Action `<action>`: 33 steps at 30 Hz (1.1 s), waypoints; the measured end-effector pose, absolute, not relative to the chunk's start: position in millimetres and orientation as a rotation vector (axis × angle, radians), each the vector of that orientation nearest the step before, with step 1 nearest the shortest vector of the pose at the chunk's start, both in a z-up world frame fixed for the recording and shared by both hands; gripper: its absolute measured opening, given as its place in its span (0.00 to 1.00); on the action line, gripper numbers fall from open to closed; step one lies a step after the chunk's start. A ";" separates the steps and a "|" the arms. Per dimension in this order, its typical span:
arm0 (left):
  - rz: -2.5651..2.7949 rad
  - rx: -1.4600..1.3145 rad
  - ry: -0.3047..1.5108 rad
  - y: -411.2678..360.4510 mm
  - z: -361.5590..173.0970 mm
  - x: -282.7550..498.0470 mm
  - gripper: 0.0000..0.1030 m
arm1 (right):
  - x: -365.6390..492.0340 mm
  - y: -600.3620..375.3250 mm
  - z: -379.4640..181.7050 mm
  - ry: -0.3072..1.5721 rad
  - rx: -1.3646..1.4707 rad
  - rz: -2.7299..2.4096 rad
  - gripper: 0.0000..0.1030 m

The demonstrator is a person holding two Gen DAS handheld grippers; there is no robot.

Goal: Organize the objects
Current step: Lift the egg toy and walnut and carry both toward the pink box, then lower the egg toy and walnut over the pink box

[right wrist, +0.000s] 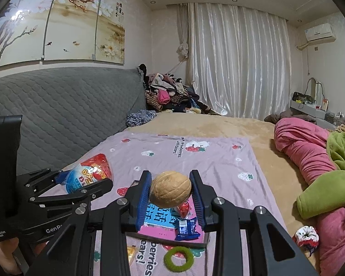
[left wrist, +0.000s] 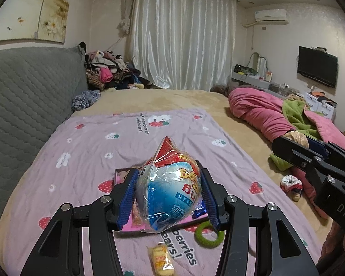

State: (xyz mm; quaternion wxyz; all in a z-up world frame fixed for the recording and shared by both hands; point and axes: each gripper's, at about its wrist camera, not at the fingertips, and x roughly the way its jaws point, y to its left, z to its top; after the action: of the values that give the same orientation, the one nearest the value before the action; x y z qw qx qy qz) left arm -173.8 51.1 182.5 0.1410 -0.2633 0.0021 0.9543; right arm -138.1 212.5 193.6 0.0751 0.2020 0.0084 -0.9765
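Note:
My left gripper (left wrist: 169, 192) is shut on a plastic-wrapped egg-shaped toy (left wrist: 170, 184), red on top and blue-white below, held above the pink book (left wrist: 172, 224). From the right wrist view the same toy (right wrist: 87, 176) shows at the left in the left gripper (right wrist: 85, 180). My right gripper (right wrist: 171, 189) is shut on a tan walnut (right wrist: 171, 189), above the pink book (right wrist: 163, 225). A blue wrapped snack (right wrist: 186, 228) and a red wrapped sweet (right wrist: 183, 208) lie on the book. In the left wrist view the right gripper (left wrist: 299, 145) enters from the right with the walnut (left wrist: 297, 138).
A lilac strawberry-print sheet (left wrist: 92, 151) covers the near bed. On it lie a green hair ring (right wrist: 178, 258), a yellow snack packet (left wrist: 161, 257) and, beyond its edge, a red-white scrunchie (right wrist: 307, 235). A pink and green quilt (right wrist: 310, 161) is heaped on the right; a grey headboard (right wrist: 57, 110) stands left.

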 end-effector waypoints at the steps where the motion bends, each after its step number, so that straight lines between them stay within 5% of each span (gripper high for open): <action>1: 2.757 -0.764 0.005 51.6 180.3 -177.7 0.53 | -142.7 213.2 191.7 0.031 0.605 -2.932 0.34; 33: 2.774 -0.990 -0.076 19.5 -8.0 -338.9 0.53 | -290.2 244.8 22.8 -0.085 0.820 -2.893 0.34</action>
State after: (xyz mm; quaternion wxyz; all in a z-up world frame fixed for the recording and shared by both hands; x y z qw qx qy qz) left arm -338.9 19.5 -8.0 0.0973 -0.3345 -0.0257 0.9370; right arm -290.2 244.8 22.8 0.0666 0.2720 -0.0283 -0.9596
